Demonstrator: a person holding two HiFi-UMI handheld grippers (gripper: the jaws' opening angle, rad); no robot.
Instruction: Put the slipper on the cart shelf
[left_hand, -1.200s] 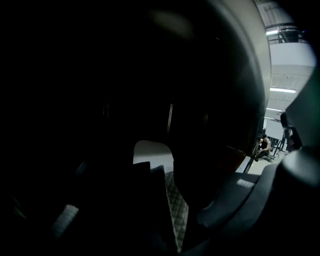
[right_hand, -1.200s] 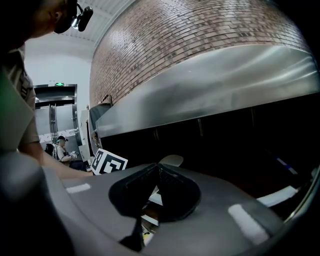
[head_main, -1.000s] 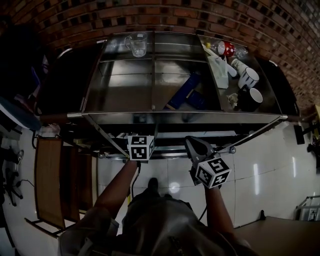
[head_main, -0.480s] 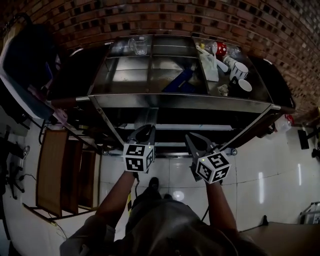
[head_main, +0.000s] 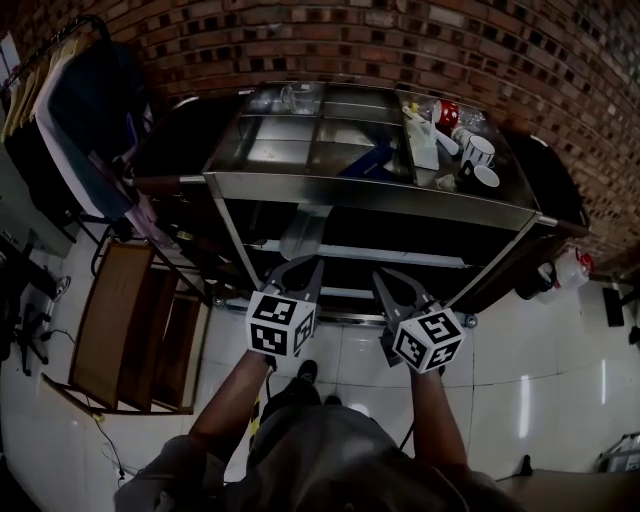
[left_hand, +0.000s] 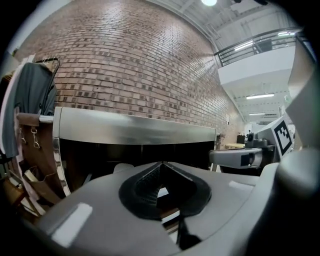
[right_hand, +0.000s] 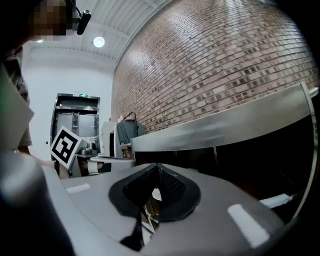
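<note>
The steel cart (head_main: 370, 192) stands against the brick wall. A pale slipper (head_main: 300, 232) lies on its dark middle shelf, and it shows as a pale rounded shape (left_hand: 122, 168) in the left gripper view. My left gripper (head_main: 308, 266) hangs just in front of the cart, a little short of the slipper. Its jaws have just closed and are shut with nothing between them (left_hand: 162, 163). My right gripper (head_main: 386, 277) is beside it, pointing at the same shelf. It is also shut and empty (right_hand: 157, 165).
The cart's top holds a glass pitcher (head_main: 295, 97), a blue flat object (head_main: 366, 160), cups (head_main: 480, 152) and bottles. A wooden rack (head_main: 120, 320) and hanging clothes (head_main: 75, 130) stand at the left. White tiled floor (head_main: 540, 340) lies around me.
Both grippers have drawn back from the cart towards me and risen. The left one came out from under the top rim with nothing in it. My view has pulled back, showing the cart's front.
</note>
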